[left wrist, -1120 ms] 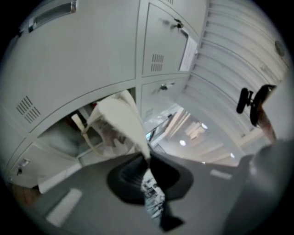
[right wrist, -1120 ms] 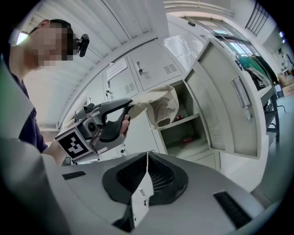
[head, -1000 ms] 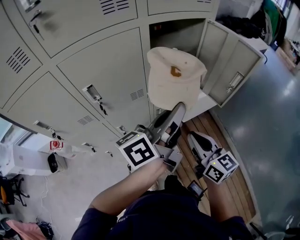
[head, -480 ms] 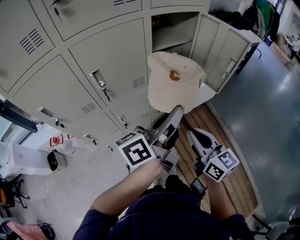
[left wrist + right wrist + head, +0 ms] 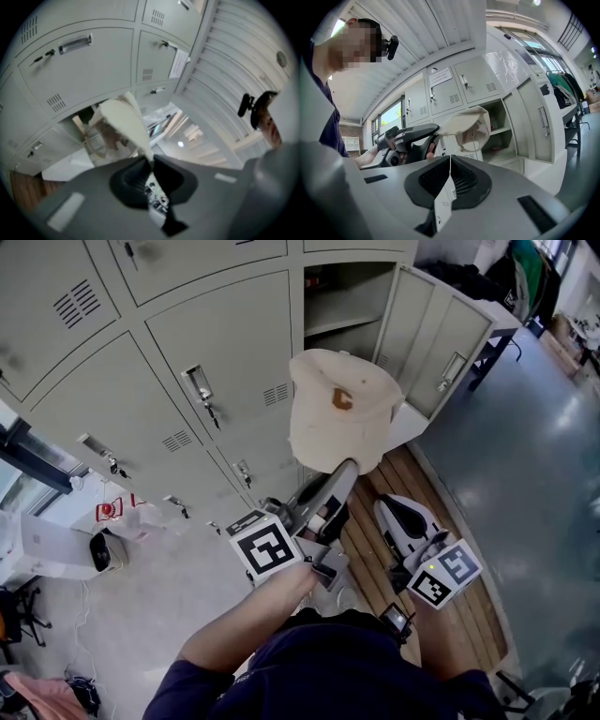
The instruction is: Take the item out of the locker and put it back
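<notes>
While your left gripper (image 5: 348, 467) pinches the cream fabric cap (image 5: 342, 409) by its brim in narrow jaws, the open grey metal locker (image 5: 349, 296) lies straight beyond its crown — your right gripper (image 5: 386, 510), jaws together, hangs empty behind.

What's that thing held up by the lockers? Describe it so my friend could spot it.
Find the wall of grey lockers, then the one locker with its door open. Just in front of it, the left gripper pinches a cream cap. Unlike the hard grey metal around it, it is soft and pale, with a small brown emblem.
</notes>
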The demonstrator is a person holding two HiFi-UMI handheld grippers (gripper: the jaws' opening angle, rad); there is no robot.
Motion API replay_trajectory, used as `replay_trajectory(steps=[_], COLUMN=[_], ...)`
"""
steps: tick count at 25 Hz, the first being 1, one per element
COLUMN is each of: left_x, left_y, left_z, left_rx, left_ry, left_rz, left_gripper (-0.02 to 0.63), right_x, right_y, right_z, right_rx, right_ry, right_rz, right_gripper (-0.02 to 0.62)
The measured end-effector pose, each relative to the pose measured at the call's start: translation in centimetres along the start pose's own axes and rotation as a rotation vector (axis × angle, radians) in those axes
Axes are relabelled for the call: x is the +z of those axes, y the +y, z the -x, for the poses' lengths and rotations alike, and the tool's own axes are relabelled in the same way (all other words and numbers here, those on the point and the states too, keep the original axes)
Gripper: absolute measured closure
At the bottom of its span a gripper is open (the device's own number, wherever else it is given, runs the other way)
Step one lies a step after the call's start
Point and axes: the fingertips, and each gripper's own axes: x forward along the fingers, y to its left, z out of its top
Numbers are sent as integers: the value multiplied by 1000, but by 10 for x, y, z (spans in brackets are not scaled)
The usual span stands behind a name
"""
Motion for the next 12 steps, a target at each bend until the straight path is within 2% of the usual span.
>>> replay_trajectory(steps=[12], left_x=[-41], left_y=[-31], left_z=[-12], left_rx=[10], left_ry=[-21], left_rz=[-39], left_gripper=[588], right_x=[27], right_y=[-13], right_z=[49], right_rx=[65], right_ry=[-44], right_rz=[23], right_gripper=[598])
